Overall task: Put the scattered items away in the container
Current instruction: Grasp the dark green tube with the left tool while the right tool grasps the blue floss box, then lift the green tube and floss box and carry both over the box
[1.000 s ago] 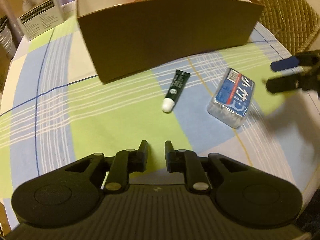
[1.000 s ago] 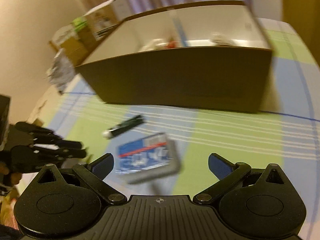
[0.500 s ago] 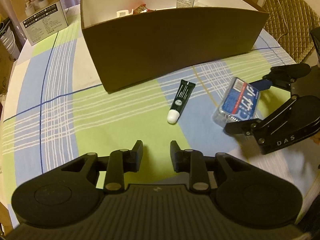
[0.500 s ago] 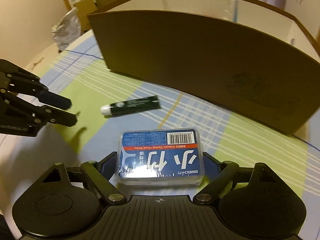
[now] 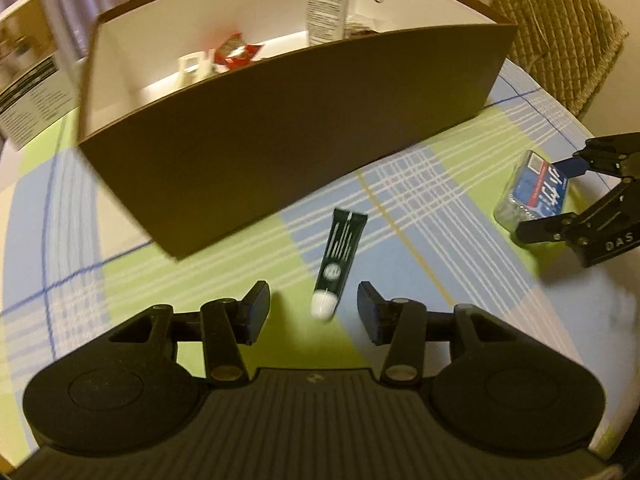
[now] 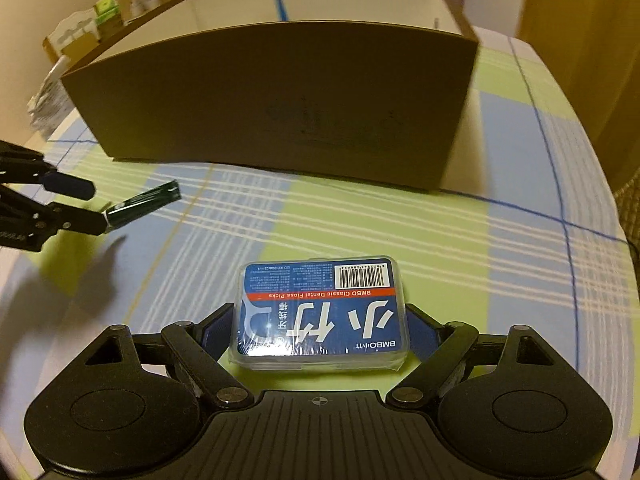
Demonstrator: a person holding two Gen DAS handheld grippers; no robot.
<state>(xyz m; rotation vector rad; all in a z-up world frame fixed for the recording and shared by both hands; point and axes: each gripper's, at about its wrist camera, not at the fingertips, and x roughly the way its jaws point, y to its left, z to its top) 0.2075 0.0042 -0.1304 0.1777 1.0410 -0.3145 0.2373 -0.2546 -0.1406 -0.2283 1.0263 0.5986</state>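
Left wrist view: the left tongs stand apart, wider than half a second ago, and now sit much nearer the brown box, with the white cap of the dark green tube lying between their fingertips but touching neither. The tube rests on the checked cloth of the desk just in front of the box's near wall, where it lay before. Inside the box a white tube leans against the far wall, with a red packet and a small white item on the floor. To the right of the box, the right tongs are clamped on the blue floss-pick case, which has risen and tilted off the cloth compared with half a second ago. A printed carton stands left of the box.

Right wrist view: the right tongs are pressed against both short sides of the floss-pick case, barcode end toward the box; the grip looks tighter than earlier, when the pads stood just beside it. The box's long near wall faces the camera across the cloth. Left of it, the left tongs have closed in on the tube, one finger overlapping its cap end, where before they hung well apart from it.
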